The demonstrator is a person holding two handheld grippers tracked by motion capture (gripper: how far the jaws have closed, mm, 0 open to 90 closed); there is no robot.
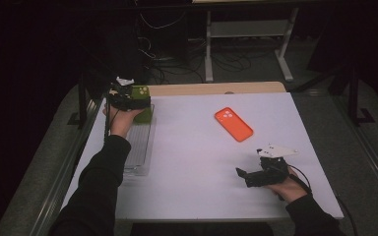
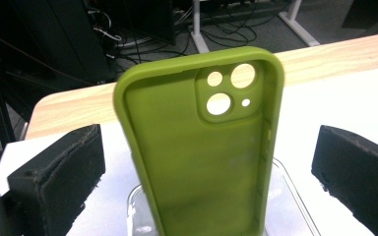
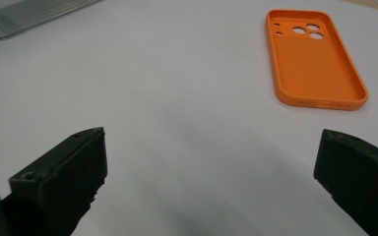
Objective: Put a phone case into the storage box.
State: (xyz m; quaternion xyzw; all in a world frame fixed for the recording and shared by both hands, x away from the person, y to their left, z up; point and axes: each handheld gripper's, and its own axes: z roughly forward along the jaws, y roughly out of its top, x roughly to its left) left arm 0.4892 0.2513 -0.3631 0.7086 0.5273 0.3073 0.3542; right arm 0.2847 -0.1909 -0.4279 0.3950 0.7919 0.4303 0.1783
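Note:
An olive-green phone case (image 1: 141, 91) (image 2: 197, 147) stands upright at the far end of a clear plastic tray (image 1: 139, 147) (image 2: 295, 191), its hollow side and camera cut-outs facing me. My left gripper (image 1: 128, 96) (image 2: 202, 167) is open, with one jaw on each side of the case and a gap to both. An orange phone case (image 1: 233, 124) (image 3: 315, 59) lies hollow side up on the white table, right of centre. My right gripper (image 1: 243, 176) (image 3: 206, 167) is open near the front right edge, low over the table, with nothing between its jaws and the orange case ahead of it.
The white tabletop (image 1: 192, 162) ends in a wooden strip (image 1: 216, 88) along its far edge. The ribbed tray (image 3: 34, 14) runs along the table's left edge. Beyond the table are a white desk frame (image 1: 285, 54) and floor cables.

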